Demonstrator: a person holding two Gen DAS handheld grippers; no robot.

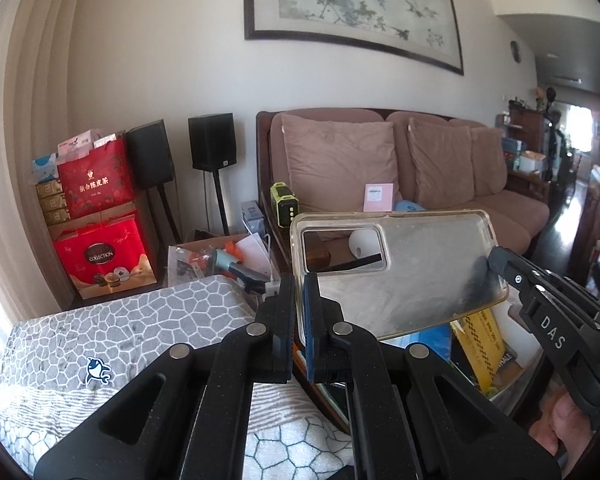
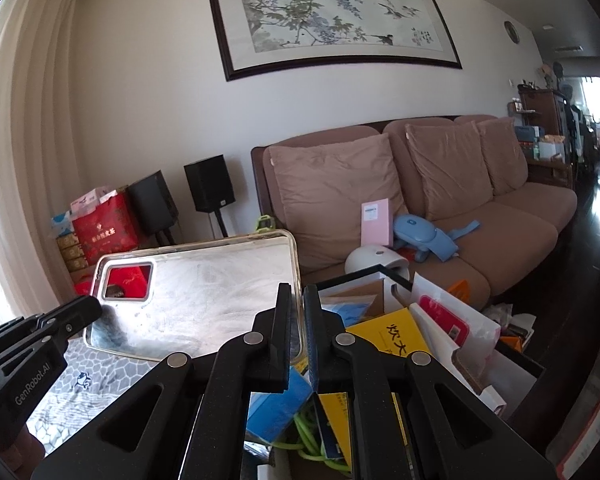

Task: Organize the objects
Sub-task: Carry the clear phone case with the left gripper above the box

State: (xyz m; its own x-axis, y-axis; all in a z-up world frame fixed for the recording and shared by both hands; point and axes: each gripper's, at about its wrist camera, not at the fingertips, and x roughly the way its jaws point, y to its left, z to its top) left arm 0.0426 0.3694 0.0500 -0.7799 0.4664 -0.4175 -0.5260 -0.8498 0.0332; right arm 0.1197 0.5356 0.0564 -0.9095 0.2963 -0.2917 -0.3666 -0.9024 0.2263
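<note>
You've got 1 clear phone case [image 1: 400, 268], 2 tongs on it: left tongs [image 1: 299, 292], right tongs [image 2: 298, 304]. Behind: 2 black speakers [image 1: 212, 142], 3 sofa cushions [image 1: 340, 160], 1 framed painting [image 1: 360, 8], 2 red gift bags [image 1: 96, 178].

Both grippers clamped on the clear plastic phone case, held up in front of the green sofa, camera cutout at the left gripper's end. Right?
Nearly. The sofa is dusty pink-brown, not green, as the right wrist view shows. The rest holds: the left gripper and the right gripper are both shut on the clear plastic phone case, held up in front of the sofa, with the camera cutout at the left gripper's end.
</note>
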